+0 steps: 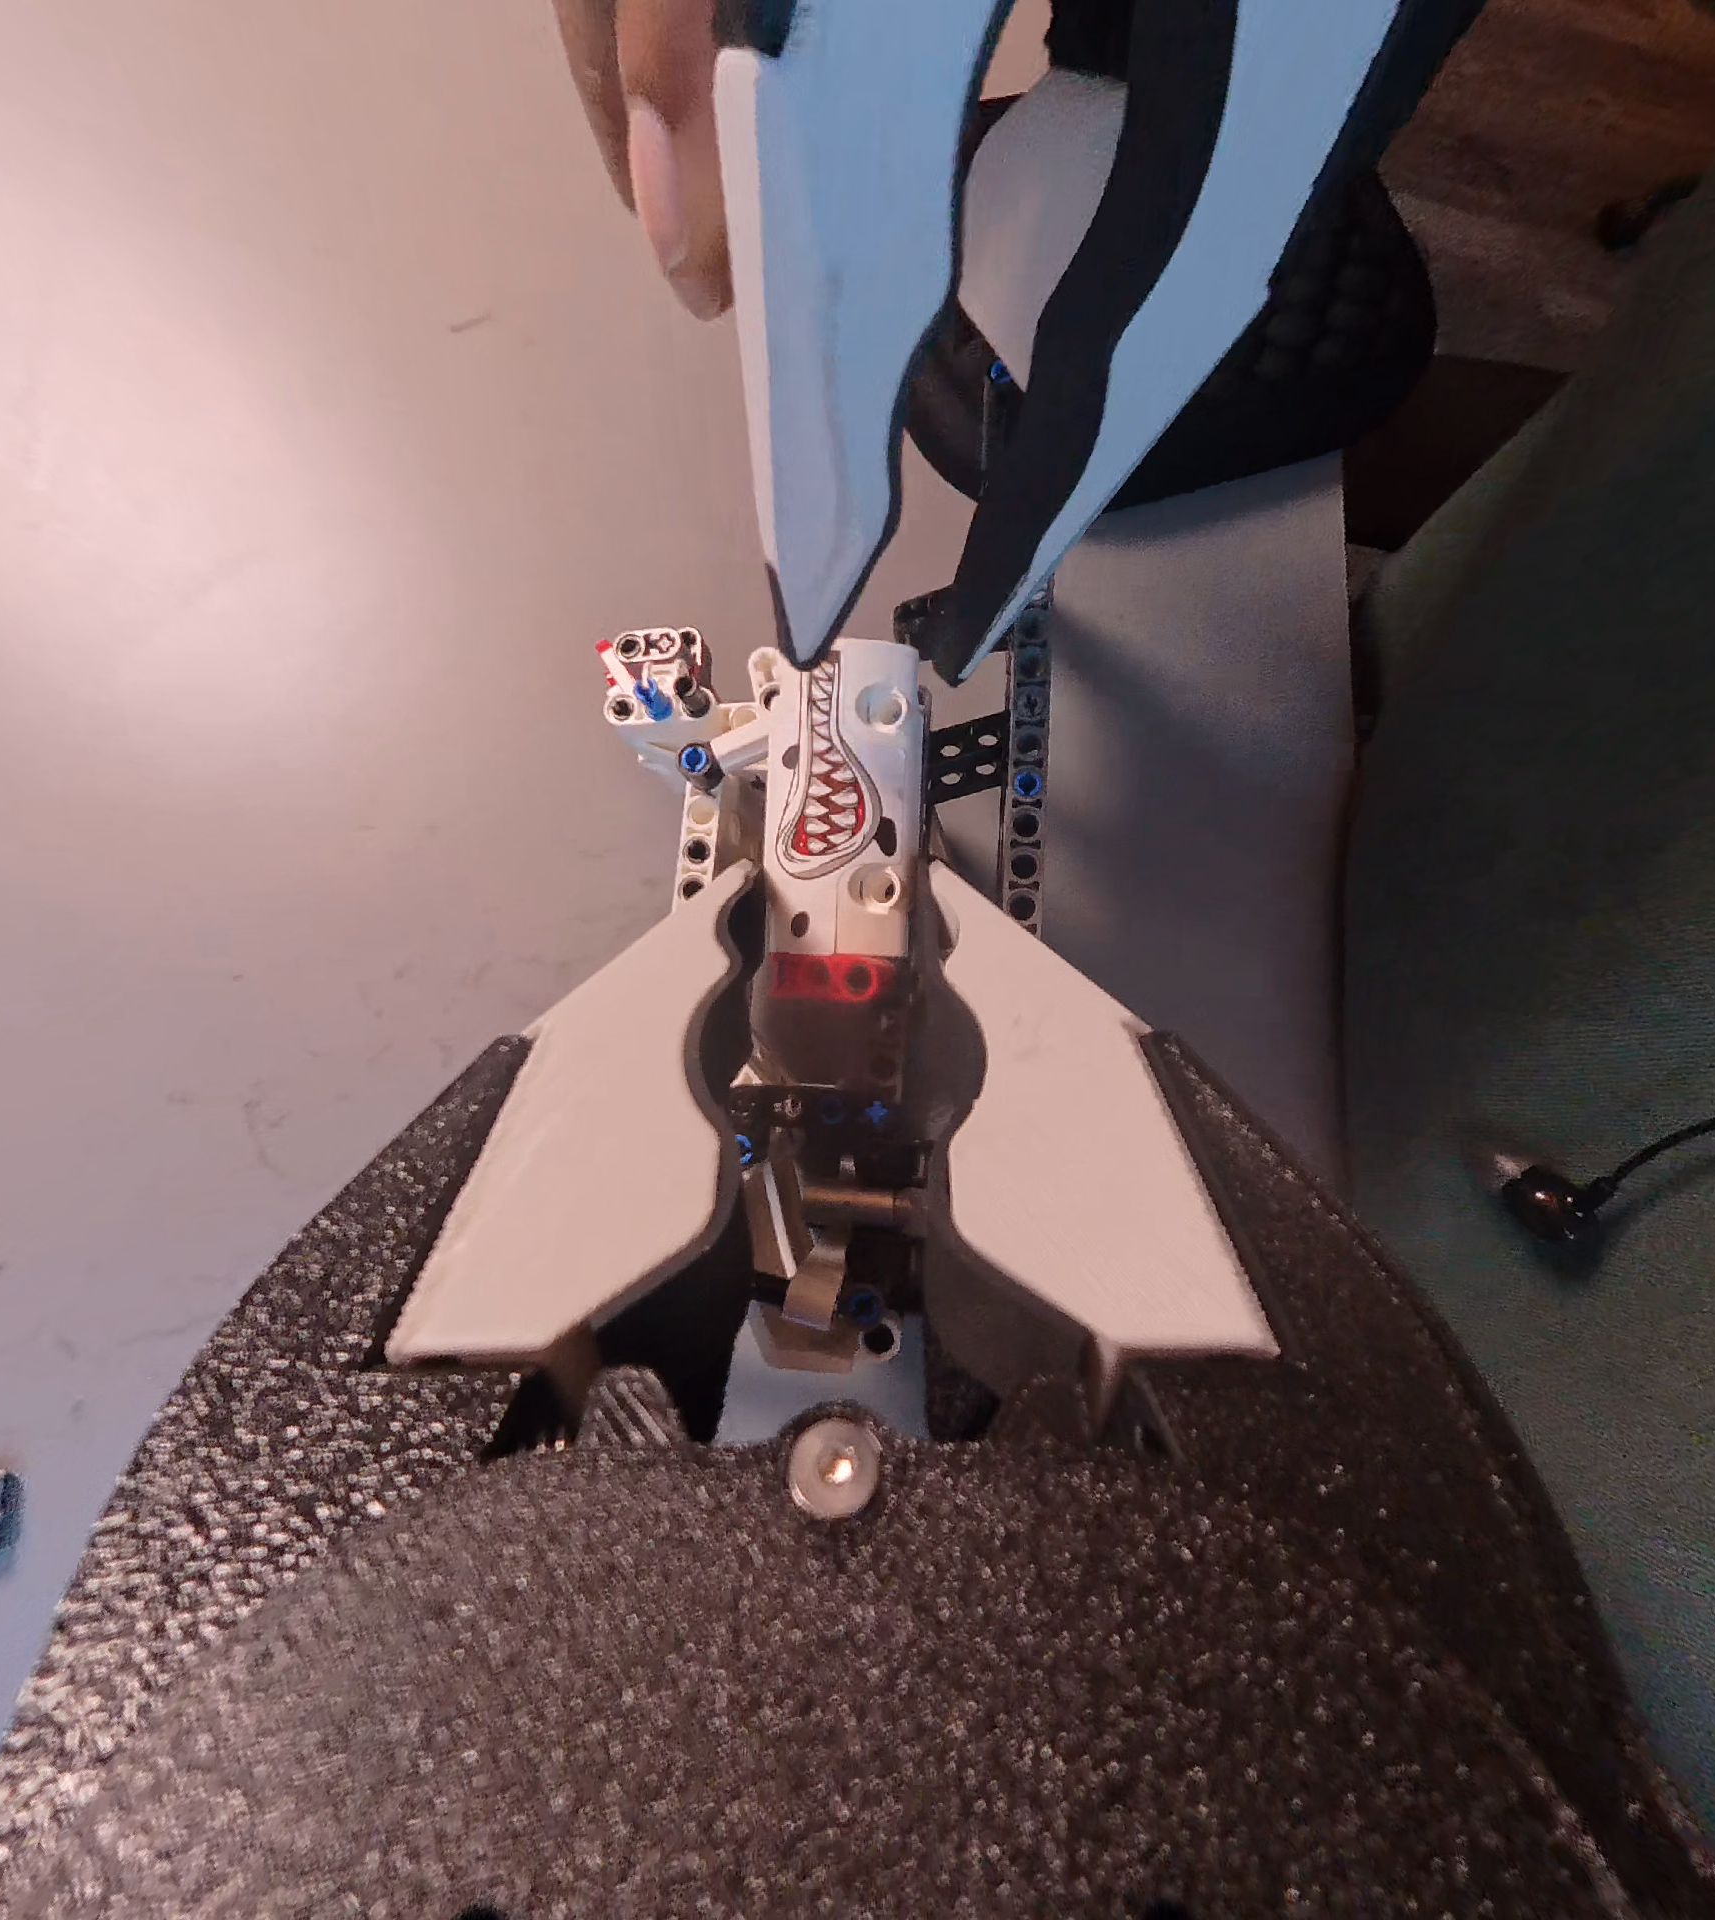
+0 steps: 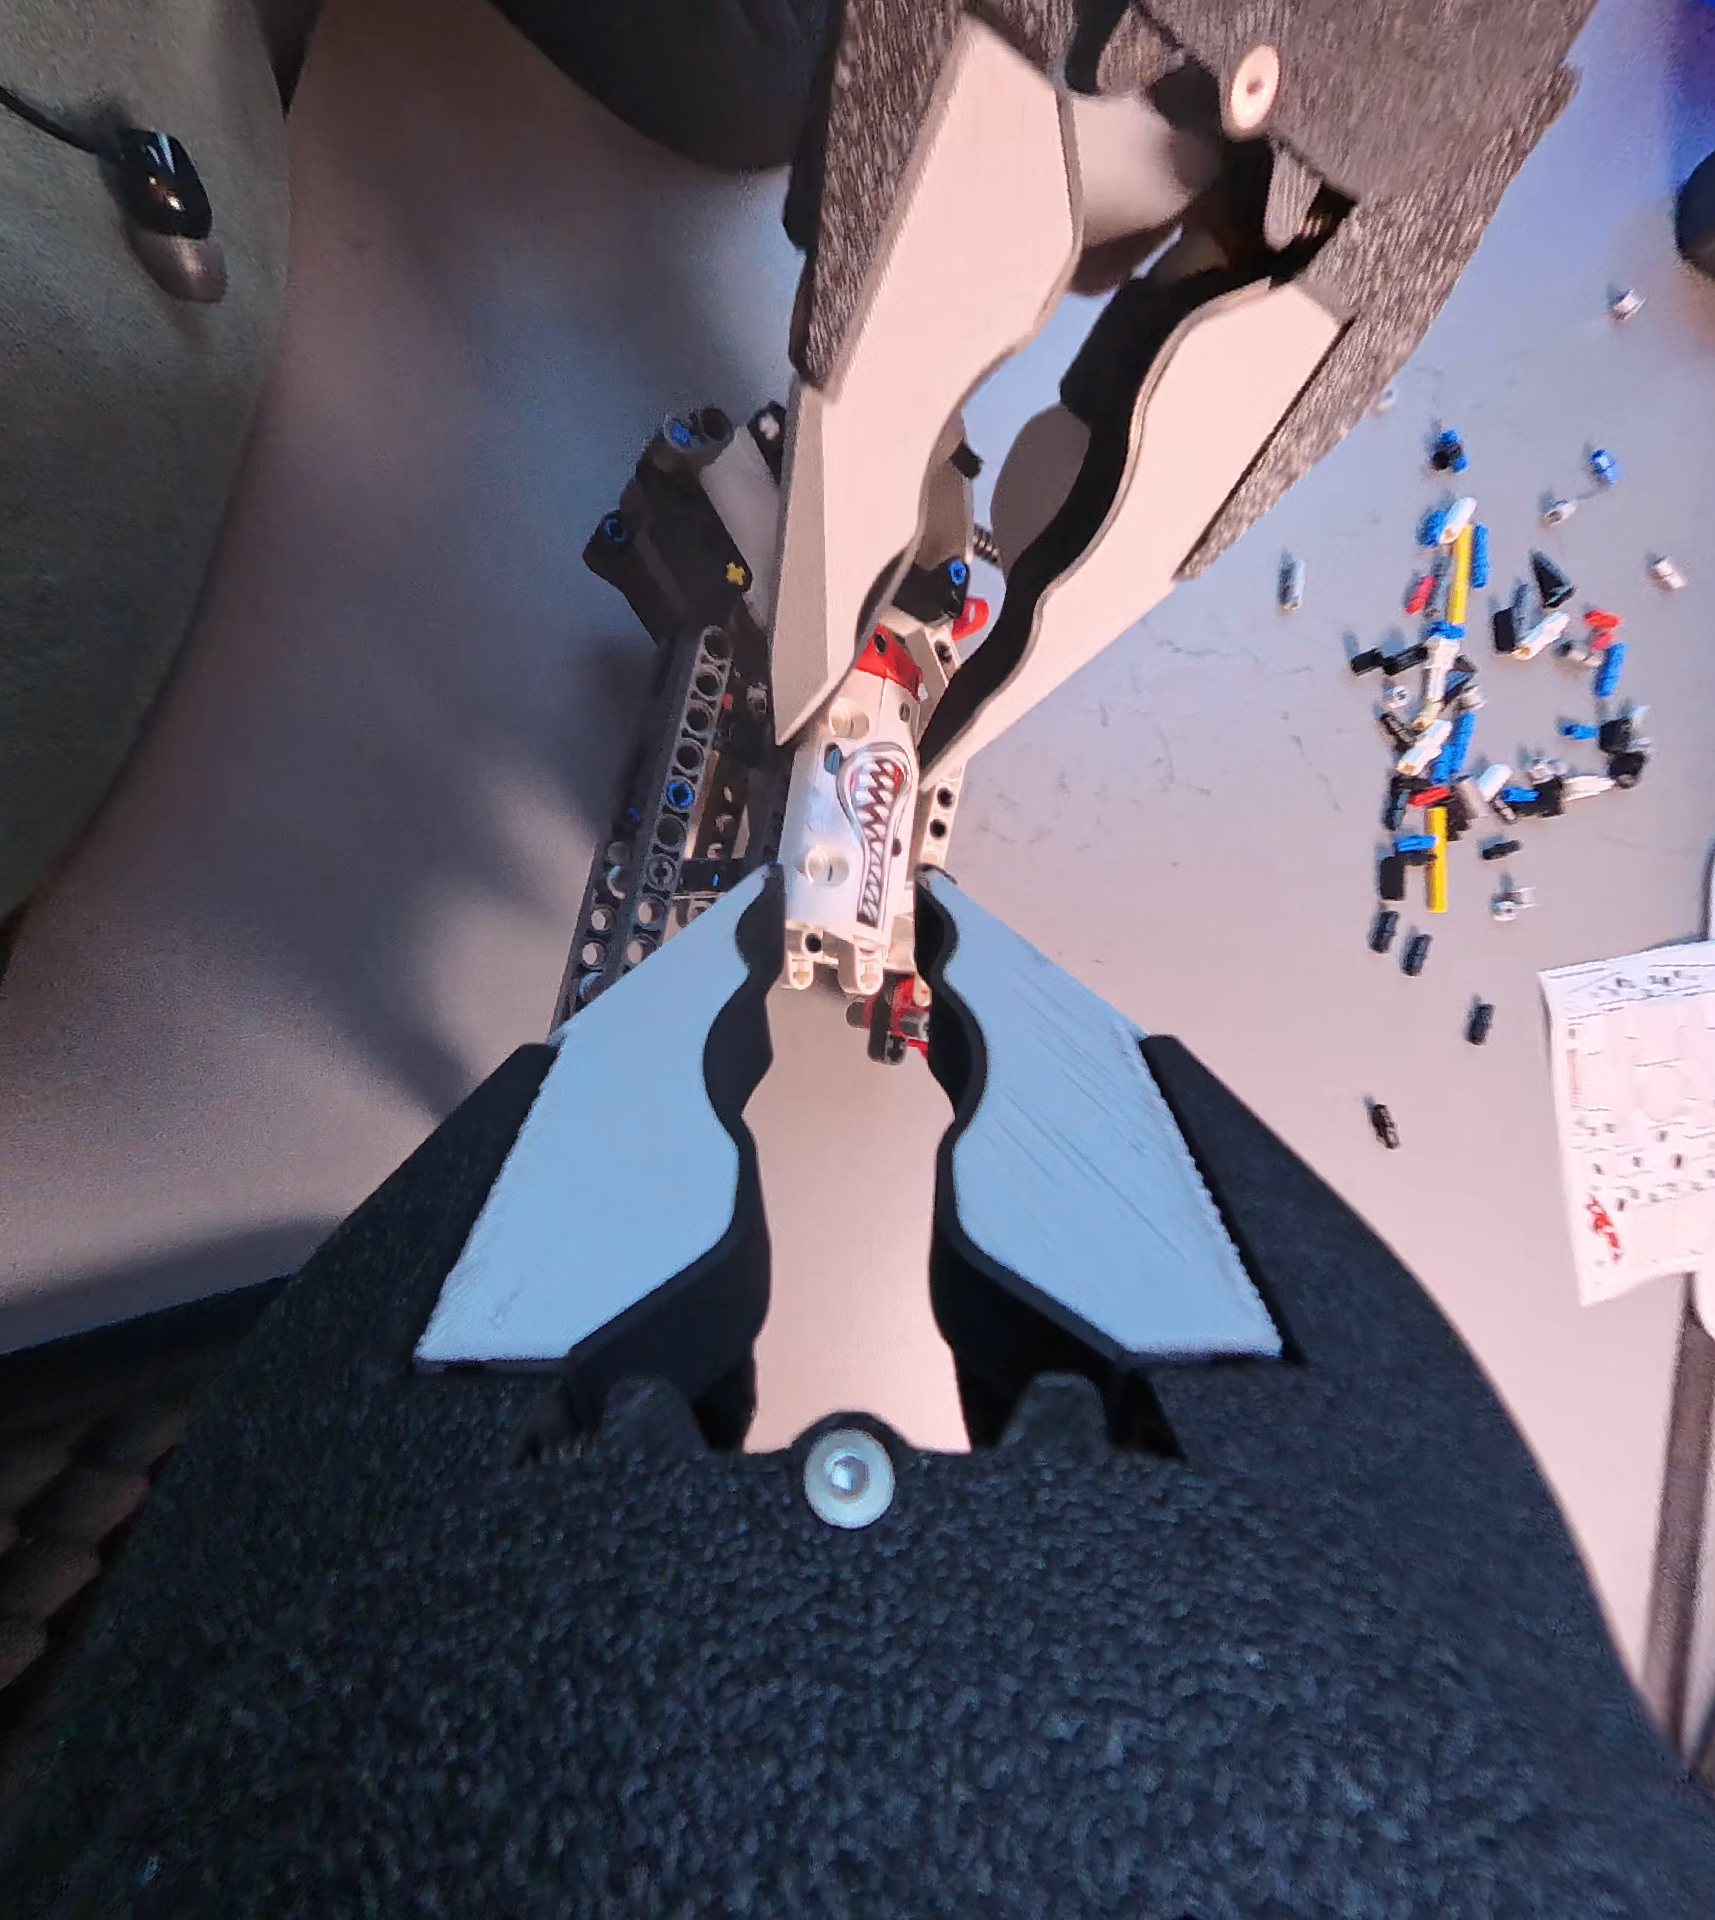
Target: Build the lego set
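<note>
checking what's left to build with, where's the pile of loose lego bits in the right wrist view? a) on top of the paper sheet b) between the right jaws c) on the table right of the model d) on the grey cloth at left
c: the loose pieces lie scattered on the table to the right of the model, above the paper sheet, not on it.
</note>
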The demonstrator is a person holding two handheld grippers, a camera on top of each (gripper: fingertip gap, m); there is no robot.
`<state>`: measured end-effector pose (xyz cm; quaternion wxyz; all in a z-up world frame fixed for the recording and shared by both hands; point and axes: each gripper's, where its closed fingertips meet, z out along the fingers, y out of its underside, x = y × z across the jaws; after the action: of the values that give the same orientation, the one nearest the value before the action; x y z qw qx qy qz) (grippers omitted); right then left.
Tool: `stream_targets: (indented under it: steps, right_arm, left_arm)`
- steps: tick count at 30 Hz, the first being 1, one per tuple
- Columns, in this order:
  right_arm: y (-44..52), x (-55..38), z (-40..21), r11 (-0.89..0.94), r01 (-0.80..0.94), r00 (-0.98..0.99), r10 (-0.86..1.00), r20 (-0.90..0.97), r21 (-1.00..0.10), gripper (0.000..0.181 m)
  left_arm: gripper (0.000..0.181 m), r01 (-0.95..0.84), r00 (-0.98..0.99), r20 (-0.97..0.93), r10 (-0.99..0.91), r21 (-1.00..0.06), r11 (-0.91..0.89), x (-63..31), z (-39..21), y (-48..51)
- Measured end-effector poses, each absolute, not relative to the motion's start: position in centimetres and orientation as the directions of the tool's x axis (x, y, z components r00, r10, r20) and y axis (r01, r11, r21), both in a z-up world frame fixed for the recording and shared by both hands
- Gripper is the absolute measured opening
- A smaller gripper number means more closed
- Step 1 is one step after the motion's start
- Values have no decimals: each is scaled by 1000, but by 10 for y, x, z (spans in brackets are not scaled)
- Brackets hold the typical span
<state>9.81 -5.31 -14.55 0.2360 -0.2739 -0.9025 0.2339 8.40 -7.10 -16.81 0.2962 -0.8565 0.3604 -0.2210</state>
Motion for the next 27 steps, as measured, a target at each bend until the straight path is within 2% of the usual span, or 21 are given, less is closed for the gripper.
stream_targets:
  steps: [2,7,11,15,21,27]
  right_arm:
    - [-58,101,-141,767,371,-732,589,343,-524,19]
    - [-59,104,-153,892,331,-730,449,516,-309,20]
    - [-61,104,-159,942,292,-758,332,562,-164,20]
    - [-61,106,-160,955,284,-769,281,574,-86,20]
    - [-61,111,-160,950,298,-786,302,539,-98,23]
    - [-60,111,-157,975,170,-805,223,549,-146,28]
  left_arm:
    - [27,-500,639,159,-753,-658,-563,84,-168,-71]
    - [28,-525,622,156,-767,-643,-557,86,-168,-72]
    - [28,-532,623,161,-765,-630,-566,86,-168,-72]
    - [28,-537,629,153,-763,-624,-568,86,-169,-73]
    - [27,-528,622,163,-766,-634,-564,88,-169,-73]
    - [28,-567,605,126,-786,-625,-537,89,-169,-73]
